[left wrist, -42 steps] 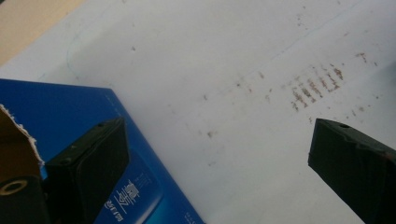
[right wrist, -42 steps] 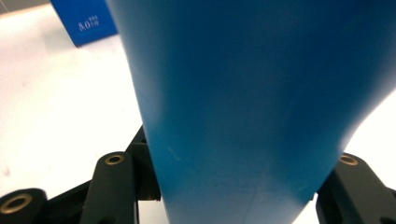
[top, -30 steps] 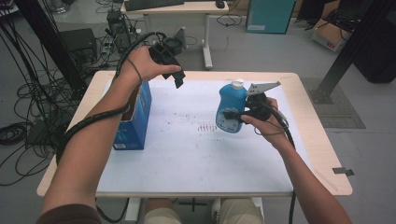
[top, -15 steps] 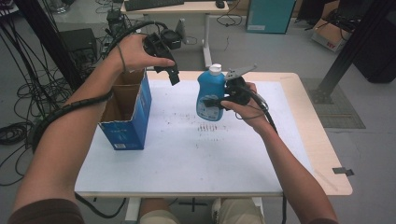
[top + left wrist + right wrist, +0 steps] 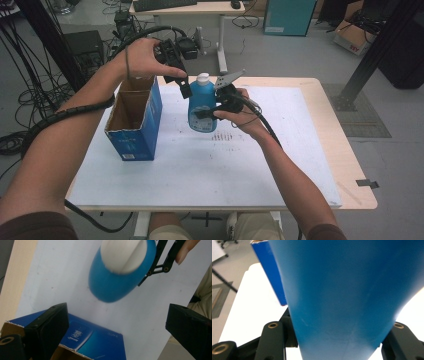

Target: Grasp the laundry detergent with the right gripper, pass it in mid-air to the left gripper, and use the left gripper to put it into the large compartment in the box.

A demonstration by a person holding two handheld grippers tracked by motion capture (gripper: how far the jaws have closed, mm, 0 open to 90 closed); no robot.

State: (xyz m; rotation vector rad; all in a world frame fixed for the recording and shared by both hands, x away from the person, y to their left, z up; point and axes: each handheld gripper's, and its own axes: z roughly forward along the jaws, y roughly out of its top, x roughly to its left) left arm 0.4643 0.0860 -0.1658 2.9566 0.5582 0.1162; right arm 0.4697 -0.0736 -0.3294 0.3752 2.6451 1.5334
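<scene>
A blue bottle point(image 5: 202, 111) with a white cap point(image 5: 203, 78) hangs upright above the white table top, just right of an open blue cardboard box point(image 5: 134, 131). My right gripper point(image 5: 204, 114) is shut on the bottle's body from the right side. The right gripper view has the bottle point(image 5: 342, 295) pressed between both jaws, with the box point(image 5: 267, 272) behind it. My left gripper point(image 5: 185, 89) hovers above the box's far right corner, jaws open and empty. Looking down from the left gripper point(image 5: 117, 322), I see the bottle point(image 5: 110, 285), its cap point(image 5: 122, 255) and the box point(image 5: 97, 345).
The white sheet point(image 5: 280, 165) covers most of the wooden table point(image 5: 345, 150); dark scuff marks point(image 5: 227, 136) lie below the bottle. Cables and a black stand sit on the floor to the left, and another desk point(image 5: 200, 7) stands beyond the far edge.
My right gripper has carried the bottle leftward across the table until it is beside the box. The left gripper has lifted slightly above the box.
</scene>
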